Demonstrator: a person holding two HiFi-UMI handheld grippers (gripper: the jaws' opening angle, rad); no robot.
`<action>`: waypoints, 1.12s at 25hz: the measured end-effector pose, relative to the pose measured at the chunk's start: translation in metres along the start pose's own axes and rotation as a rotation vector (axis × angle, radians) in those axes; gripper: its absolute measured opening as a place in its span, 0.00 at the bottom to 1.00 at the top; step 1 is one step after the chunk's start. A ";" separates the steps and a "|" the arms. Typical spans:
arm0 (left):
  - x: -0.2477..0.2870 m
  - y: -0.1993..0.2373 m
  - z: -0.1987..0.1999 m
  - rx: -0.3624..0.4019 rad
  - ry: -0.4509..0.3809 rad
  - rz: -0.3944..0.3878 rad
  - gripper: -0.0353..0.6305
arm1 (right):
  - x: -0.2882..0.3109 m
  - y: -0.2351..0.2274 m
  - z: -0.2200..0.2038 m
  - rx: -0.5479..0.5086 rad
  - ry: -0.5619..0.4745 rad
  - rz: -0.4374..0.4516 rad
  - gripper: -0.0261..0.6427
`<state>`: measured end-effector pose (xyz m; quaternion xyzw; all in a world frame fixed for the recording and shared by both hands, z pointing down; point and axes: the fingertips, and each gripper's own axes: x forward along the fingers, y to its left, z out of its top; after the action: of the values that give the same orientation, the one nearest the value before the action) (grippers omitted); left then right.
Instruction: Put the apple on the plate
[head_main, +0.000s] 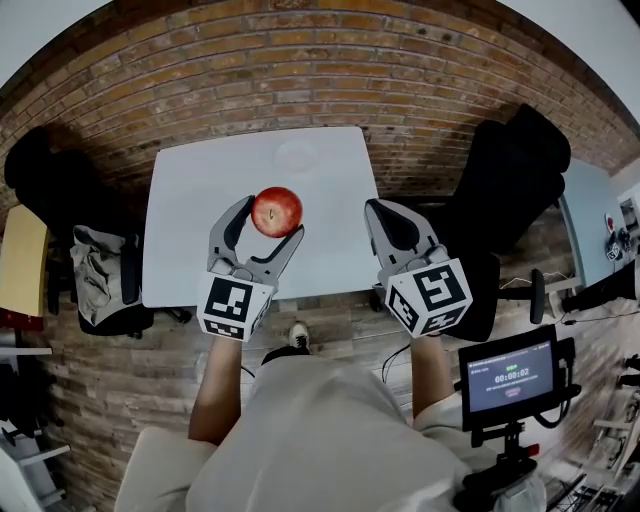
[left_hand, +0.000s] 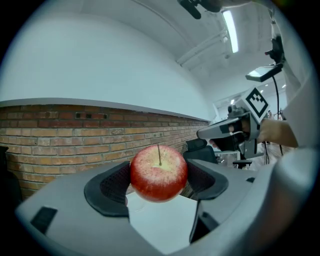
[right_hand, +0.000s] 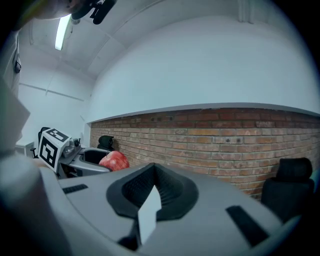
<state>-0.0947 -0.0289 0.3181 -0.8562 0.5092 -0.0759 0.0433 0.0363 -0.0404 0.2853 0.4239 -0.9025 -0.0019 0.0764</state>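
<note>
A red apple (head_main: 277, 208) hangs above the near half of the white table (head_main: 185, 200), and my left gripper (head_main: 272, 218) is shut on it. In the left gripper view the apple (left_hand: 159, 172) sits stem up between the two dark pads (left_hand: 111, 186). A faint, see-through round plate (head_main: 297, 155) lies on the table beyond the apple, toward the far edge. My right gripper (head_main: 376, 207) hovers over the table's near right edge, shut with nothing in it. Its pads (right_hand: 172, 187) meet. From there the apple (right_hand: 114, 160) shows at the left.
A brick wall (head_main: 300, 70) runs behind the table. Black chairs stand at the left (head_main: 55, 175) and right (head_main: 510, 165), and a seat with a grey cloth bundle (head_main: 98, 270) stands near the table's left corner. A small screen on a stand (head_main: 510, 378) is at my lower right.
</note>
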 end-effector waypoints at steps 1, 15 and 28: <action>0.006 0.006 -0.001 0.000 0.002 -0.007 0.60 | 0.008 -0.002 0.000 0.003 0.001 -0.003 0.04; 0.089 0.050 -0.038 0.005 0.092 -0.117 0.60 | 0.083 -0.023 -0.012 0.032 0.046 -0.023 0.04; 0.182 0.084 -0.106 -0.011 0.257 -0.119 0.60 | 0.151 -0.081 -0.059 0.085 0.131 0.001 0.04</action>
<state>-0.1005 -0.2289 0.4255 -0.8682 0.4595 -0.1846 -0.0313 0.0114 -0.2044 0.3585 0.4256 -0.8950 0.0642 0.1175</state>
